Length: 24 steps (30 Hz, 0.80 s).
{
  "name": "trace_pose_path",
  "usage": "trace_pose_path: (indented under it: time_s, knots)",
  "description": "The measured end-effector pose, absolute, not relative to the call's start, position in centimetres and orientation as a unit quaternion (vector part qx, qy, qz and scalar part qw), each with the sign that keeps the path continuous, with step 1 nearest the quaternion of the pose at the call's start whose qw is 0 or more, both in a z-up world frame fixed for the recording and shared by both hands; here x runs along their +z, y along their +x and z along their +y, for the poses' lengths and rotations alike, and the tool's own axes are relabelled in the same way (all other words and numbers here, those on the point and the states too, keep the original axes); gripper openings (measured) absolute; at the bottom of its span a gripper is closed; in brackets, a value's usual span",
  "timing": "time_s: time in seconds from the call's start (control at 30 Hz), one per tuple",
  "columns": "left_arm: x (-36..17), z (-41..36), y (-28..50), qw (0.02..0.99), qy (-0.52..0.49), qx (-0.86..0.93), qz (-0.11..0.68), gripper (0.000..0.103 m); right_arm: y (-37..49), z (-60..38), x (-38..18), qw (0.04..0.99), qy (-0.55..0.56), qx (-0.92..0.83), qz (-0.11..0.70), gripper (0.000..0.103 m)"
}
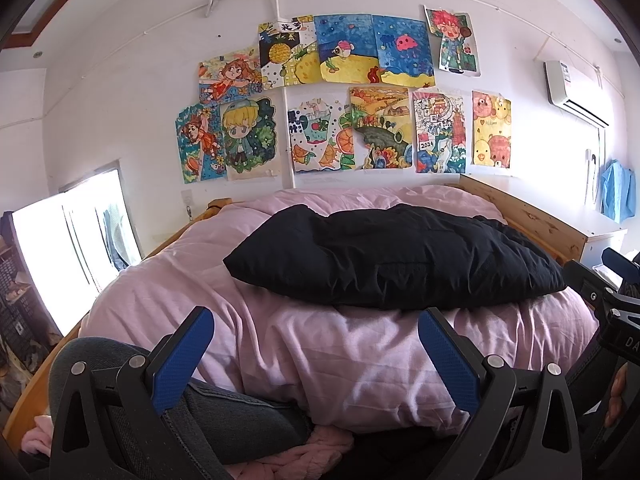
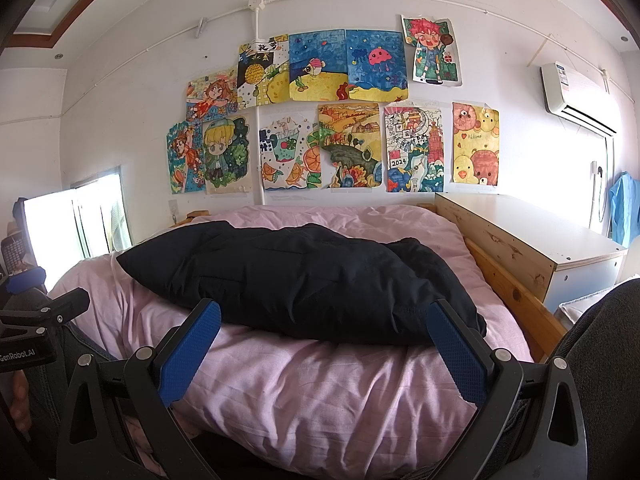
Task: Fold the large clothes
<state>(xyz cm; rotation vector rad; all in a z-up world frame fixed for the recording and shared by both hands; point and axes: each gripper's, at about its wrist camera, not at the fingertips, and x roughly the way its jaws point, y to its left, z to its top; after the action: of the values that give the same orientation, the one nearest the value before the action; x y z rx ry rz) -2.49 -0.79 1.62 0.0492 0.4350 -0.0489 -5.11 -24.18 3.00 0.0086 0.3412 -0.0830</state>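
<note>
The bulky black padded garment (image 1: pixel 394 258) (image 2: pixel 304 280) lies bunched in a long heap across the middle of the pale pink quilt (image 1: pixel 352 356) (image 2: pixel 320 396), and neither of your grippers touches it. The quilt is rumpled and puffy, and it covers the whole bed under the garment. A light pine bed frame (image 1: pixel 532 220) (image 2: pixel 512 292) runs along the quilt's right side, and just beyond that rail stands a white-topped pine chest (image 2: pixel 532 236).

Behind the garment rises a white wall with two rows of bright children's drawings (image 1: pixel 332 100) (image 2: pixel 332 120) taped to it. A white air conditioner (image 1: pixel 572 88) (image 2: pixel 576 96) is mounted high to the right of the drawings, and a bright window (image 1: pixel 68 252) (image 2: pixel 72 224) glares to the garment's left.

Your left gripper (image 1: pixel 316 320) hovers over the near edge of the quilt, short of the garment, its blue-padded fingers (image 1: pixel 188 356) spread wide with nothing between them. Your right gripper (image 2: pixel 324 316) hangs likewise agape at the garment's near edge, empty.
</note>
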Motion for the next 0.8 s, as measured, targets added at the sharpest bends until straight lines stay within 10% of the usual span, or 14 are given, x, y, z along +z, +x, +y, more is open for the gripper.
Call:
trace_pose_path:
  time_s: [0.8]
  knots:
    - [1.7,0.1,-2.1,0.977,0.031,-0.013,0.211,0.103,-5.2,-24.0,3.0,0.985,0.005,-0.042,0.170,0.102]
